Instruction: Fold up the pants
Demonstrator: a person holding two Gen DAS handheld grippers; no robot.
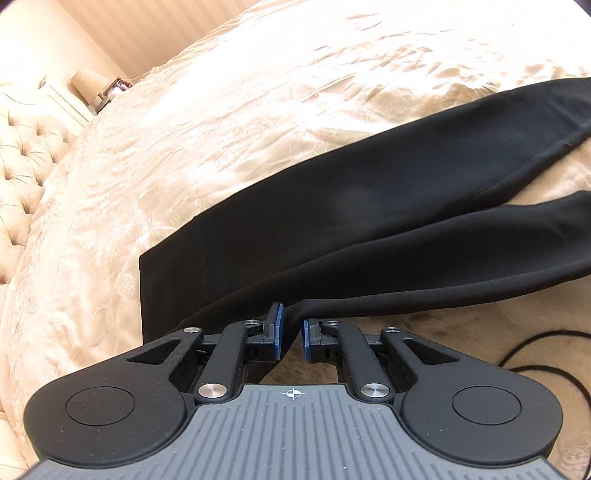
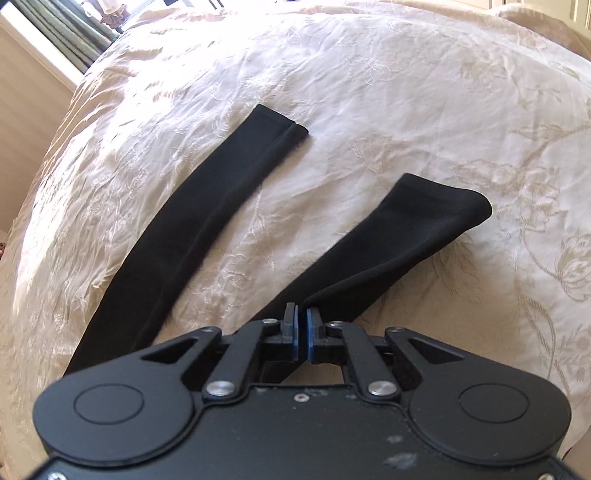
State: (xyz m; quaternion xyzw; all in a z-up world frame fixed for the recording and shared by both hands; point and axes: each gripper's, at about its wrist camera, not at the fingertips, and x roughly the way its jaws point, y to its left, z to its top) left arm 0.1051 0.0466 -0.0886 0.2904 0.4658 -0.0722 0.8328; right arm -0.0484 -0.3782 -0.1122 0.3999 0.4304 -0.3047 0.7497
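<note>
Black pants (image 1: 369, 214) lie spread on a cream embroidered bedspread (image 1: 221, 110). In the left wrist view the waist end is at the left and both legs run off to the right. My left gripper (image 1: 291, 325) is shut on the near edge of the pants near the waist, with a fold of black cloth pinched between the blue pads. In the right wrist view the two legs (image 2: 207, 221) fan out away from me, cuffs far. My right gripper (image 2: 303, 325) is shut on the near edge of the right leg (image 2: 388, 251), which is lifted slightly.
A tufted headboard (image 1: 22, 166) and a nightstand with a lamp (image 1: 86, 83) stand at the left. A black cable (image 1: 546, 354) lies on the bedspread at the lower right. A window with curtains (image 2: 74, 33) is at the far left of the bed.
</note>
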